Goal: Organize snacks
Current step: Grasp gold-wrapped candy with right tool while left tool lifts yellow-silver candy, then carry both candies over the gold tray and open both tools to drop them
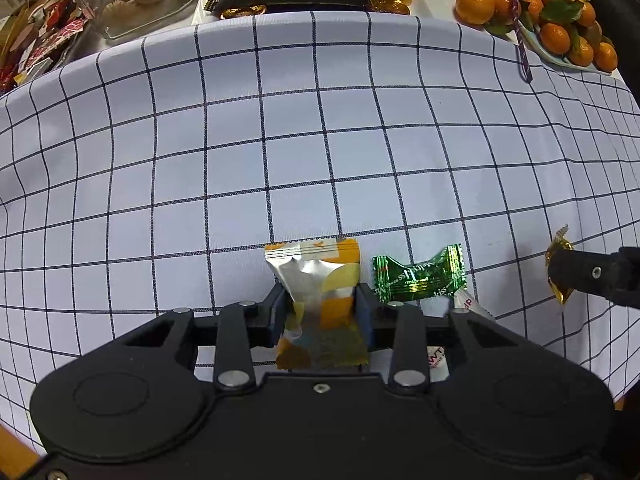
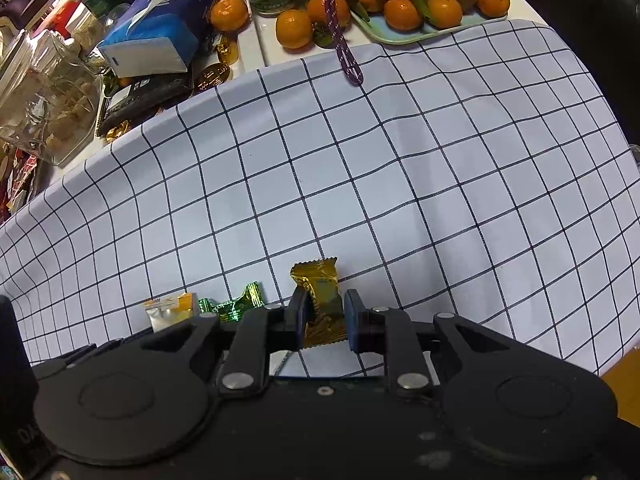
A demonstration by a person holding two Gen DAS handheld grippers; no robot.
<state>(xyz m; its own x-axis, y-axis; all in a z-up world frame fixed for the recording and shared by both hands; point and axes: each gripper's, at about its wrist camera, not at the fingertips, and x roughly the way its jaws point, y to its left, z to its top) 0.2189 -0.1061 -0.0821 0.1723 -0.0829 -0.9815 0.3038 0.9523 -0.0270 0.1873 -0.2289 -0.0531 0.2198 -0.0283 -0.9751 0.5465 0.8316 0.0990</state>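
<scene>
Checked cloth [image 1: 280,140]: we are seeing wide bare squares ahead, its edge close behind us.
Left gripper [image 1: 322,304]: we are clamping the silver-orange packet [image 1: 316,276], long axis pointing away.
Right gripper [image 2: 325,316]: we are pinching the gold candy [image 2: 320,284], standing upright, right of the green candy [image 1: 418,276].

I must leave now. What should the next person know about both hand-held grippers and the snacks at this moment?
Left hand-held gripper: shut on the silver-orange packet.
Right hand-held gripper: shut on the gold candy.
The green candy lies on the checked cloth, just right of the silver-orange packet. A white packet is partly hidden beside it.
Done: two snacks gripped.
Left: place both, then the green candy and white packet. The destination is not evident.
</scene>
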